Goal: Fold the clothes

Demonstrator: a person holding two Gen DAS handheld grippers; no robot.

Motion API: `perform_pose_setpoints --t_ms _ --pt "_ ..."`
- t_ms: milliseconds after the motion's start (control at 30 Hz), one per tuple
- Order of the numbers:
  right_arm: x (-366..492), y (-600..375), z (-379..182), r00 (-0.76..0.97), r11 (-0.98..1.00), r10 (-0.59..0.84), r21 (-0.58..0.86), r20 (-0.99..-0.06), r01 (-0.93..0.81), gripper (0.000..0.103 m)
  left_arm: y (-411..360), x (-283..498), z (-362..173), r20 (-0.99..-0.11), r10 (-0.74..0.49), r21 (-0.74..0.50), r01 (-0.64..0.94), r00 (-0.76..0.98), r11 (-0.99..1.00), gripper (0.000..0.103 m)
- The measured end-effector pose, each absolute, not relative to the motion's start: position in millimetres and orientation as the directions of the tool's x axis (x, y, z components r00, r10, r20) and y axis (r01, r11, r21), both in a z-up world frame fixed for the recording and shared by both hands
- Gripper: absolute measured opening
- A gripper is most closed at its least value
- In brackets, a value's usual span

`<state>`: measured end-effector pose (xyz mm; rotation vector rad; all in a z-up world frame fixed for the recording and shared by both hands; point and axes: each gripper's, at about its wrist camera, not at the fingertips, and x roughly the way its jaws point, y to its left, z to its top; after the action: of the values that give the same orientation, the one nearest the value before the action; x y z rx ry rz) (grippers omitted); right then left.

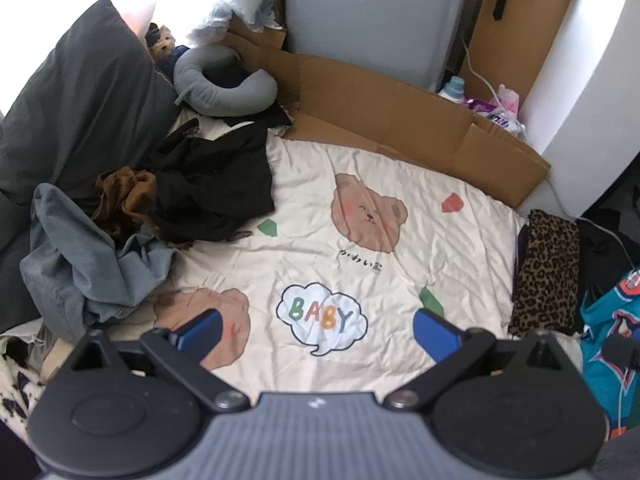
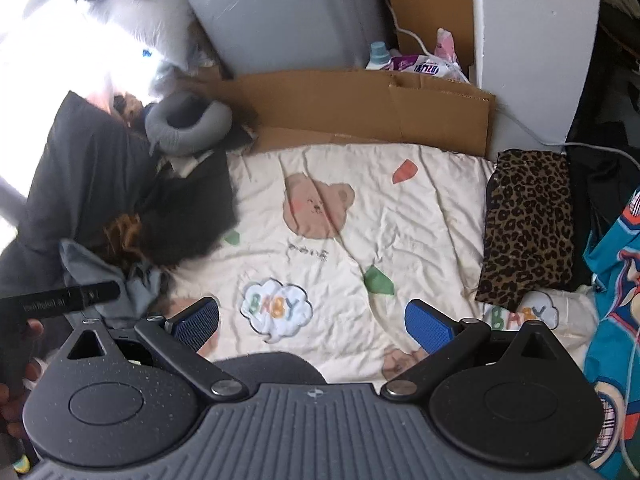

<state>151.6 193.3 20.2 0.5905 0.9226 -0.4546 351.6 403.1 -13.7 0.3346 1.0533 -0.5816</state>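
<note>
A heap of unfolded clothes lies at the left of the bed: a black garment (image 1: 212, 188), a brown one (image 1: 124, 196) and a grey-blue one (image 1: 88, 264); the black garment also shows in the right wrist view (image 2: 188, 216). A folded leopard-print garment (image 1: 548, 272) lies at the bed's right edge, also in the right wrist view (image 2: 528, 220). My left gripper (image 1: 320, 330) is open and empty above the cream bear-print sheet (image 1: 360, 152). My right gripper (image 2: 312, 322) is open and empty above the same sheet (image 2: 420, 208). The left gripper's body (image 2: 60, 300) shows at the left of the right wrist view.
A dark grey pillow (image 1: 80, 96) and a grey neck pillow (image 1: 224, 84) lie at the far left. Flattened cardboard (image 1: 400, 112) lines the far edge against a grey panel (image 1: 368, 12). A teal printed cloth (image 1: 612, 352) lies at the right. Bottles and packets (image 2: 416, 60) stand behind the cardboard.
</note>
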Motion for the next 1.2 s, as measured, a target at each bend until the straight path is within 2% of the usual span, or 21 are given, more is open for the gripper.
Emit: perform_pose_setpoints --t_ms 133,900,1200 --pt "155.2 202.6 20.3 0.514 0.798 -0.115 0.229 -0.850 0.558 0.102 401.9 345.6 -19.1 -0.891 -0.274 -0.005 0.595 0.362 0.804 0.102" --pt "155.6 195.2 11.2 0.507 0.768 -0.094 0.262 -0.857 0.585 0.102 416.6 341.3 -27.8 -0.900 -0.262 -0.016 0.574 0.348 0.819 0.102" --pt "163.4 201.5 9.8 0.489 0.787 -0.104 0.229 -0.866 0.573 0.102 424.5 345.5 -27.5 -0.899 -0.265 -0.021 0.572 0.348 0.820 0.102"
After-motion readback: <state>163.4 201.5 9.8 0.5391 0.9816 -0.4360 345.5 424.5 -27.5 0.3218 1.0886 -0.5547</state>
